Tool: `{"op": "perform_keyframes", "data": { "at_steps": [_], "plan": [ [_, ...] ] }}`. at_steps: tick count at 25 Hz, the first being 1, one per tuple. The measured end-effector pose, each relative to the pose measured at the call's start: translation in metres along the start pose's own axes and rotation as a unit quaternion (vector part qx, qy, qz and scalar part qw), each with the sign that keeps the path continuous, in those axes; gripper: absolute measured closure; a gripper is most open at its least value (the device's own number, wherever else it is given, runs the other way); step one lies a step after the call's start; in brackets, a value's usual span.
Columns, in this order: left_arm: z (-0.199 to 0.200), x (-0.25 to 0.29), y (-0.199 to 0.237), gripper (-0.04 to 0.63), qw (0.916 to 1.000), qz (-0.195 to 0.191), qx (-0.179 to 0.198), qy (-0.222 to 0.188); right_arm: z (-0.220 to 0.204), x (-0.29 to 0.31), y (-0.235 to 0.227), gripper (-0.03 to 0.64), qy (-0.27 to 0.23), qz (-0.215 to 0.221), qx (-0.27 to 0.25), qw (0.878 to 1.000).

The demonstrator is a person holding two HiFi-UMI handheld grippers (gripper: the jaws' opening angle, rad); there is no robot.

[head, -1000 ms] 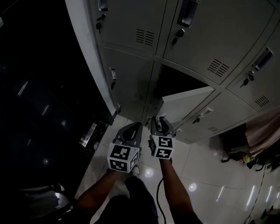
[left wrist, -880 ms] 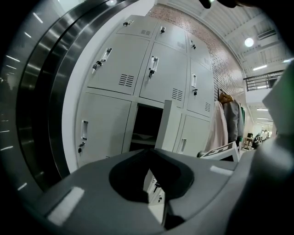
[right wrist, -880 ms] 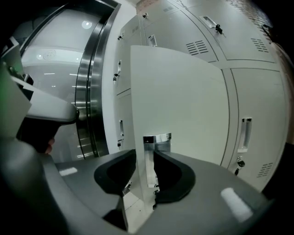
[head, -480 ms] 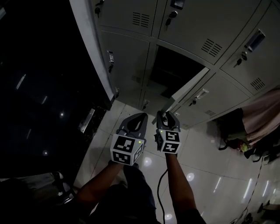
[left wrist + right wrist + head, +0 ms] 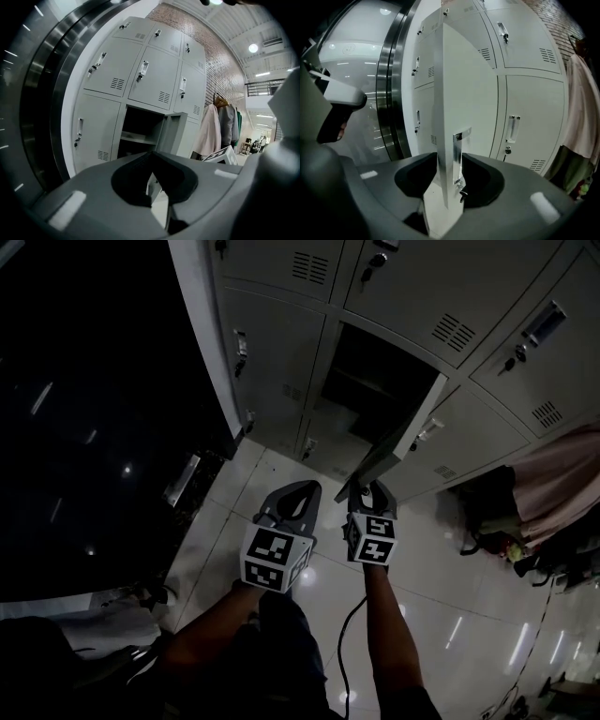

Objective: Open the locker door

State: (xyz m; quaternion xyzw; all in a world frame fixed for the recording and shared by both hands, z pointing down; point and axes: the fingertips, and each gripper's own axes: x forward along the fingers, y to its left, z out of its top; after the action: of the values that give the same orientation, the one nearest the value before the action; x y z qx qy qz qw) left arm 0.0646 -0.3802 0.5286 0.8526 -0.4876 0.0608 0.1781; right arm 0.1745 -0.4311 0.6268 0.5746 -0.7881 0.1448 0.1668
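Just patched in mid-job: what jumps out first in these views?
The locker door stands swung open, edge-on, mid-bank, a dark compartment behind it. The right gripper holds that door's handle edge between its jaws, which have just been opening. The left gripper is shut and empty beside it.

Few coats (image 5: pixel 209 133) are being hung up by the brick wall (image 5: pixel 220 61), and a dark bag (image 5: pixel 492 521) is being left on the glossy tiled floor (image 5: pixel 422 568).
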Motion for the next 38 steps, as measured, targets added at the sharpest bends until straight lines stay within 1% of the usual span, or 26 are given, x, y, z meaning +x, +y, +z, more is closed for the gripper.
{"op": "perform_keyframes", "data": {
  "at_steps": [3,9,11,15,18,21,22,24,28,32,35,38],
  "plan": [
    [-0.002,-0.002,-0.007,0.591,1.0,-0.004,0.001,0.001,-0.005,-0.005,-0.005,0.474,0.006,-0.008,0.004,1.0],
    [0.001,-0.018,-0.018,0.591,0.9999,-0.008,0.012,-0.002,-0.011,-0.021,-0.017,0.421,0.019,-0.035,0.004,0.999],
    [0.003,-0.023,-0.017,0.591,0.9999,-0.009,0.014,-0.004,-0.012,-0.024,-0.016,0.391,0.023,-0.039,0.002,0.999],
    [0.006,-0.032,-0.015,0.591,0.9998,-0.006,0.015,-0.009,-0.023,-0.026,-0.01,0.374,0.039,-0.043,-0.001,0.998],
    [0.011,-0.033,-0.018,0.591,0.9997,-0.001,0.018,-0.016,-0.02,-0.034,-0.014,0.374,0.028,-0.05,0.001,0.998],
    [0.02,-0.038,-0.029,0.591,0.9997,0.0,0.01,-0.022,-0.006,-0.057,-0.017,0.374,0.003,-0.06,0.003,0.998],
    [0.024,-0.042,-0.03,0.591,0.9996,0.002,0.013,-0.024,0.001,-0.065,-0.015,0.378,-0.008,-0.062,0.005,0.998],
    [0.033,-0.056,-0.031,0.591,0.9992,0.007,0.026,-0.031,0.018,-0.082,-0.002,0.396,-0.03,-0.062,0.012,0.998],
    [0.055,-0.102,-0.038,0.591,0.9981,0.013,0.033,-0.05,0.049,-0.129,0.039,0.459,-0.068,-0.049,0.015,0.996],
    [0.066,-0.161,-0.044,0.591,0.9973,0.02,0.031,-0.064,0.072,-0.179,0.093,0.492,-0.095,-0.027,0.008,0.995],
    [0.072,-0.193,-0.046,0.591,0.9966,0.026,0.027,-0.074,0.09,-0.211,0.13,0.515,-0.115,-0.009,0.003,0.993],
    [0.074,-0.215,-0.057,0.591,0.996,0.034,0.024,-0.079,0.102,-0.244,0.151,0.543,-0.131,0.008,0.002,0.991]
  ]
}}
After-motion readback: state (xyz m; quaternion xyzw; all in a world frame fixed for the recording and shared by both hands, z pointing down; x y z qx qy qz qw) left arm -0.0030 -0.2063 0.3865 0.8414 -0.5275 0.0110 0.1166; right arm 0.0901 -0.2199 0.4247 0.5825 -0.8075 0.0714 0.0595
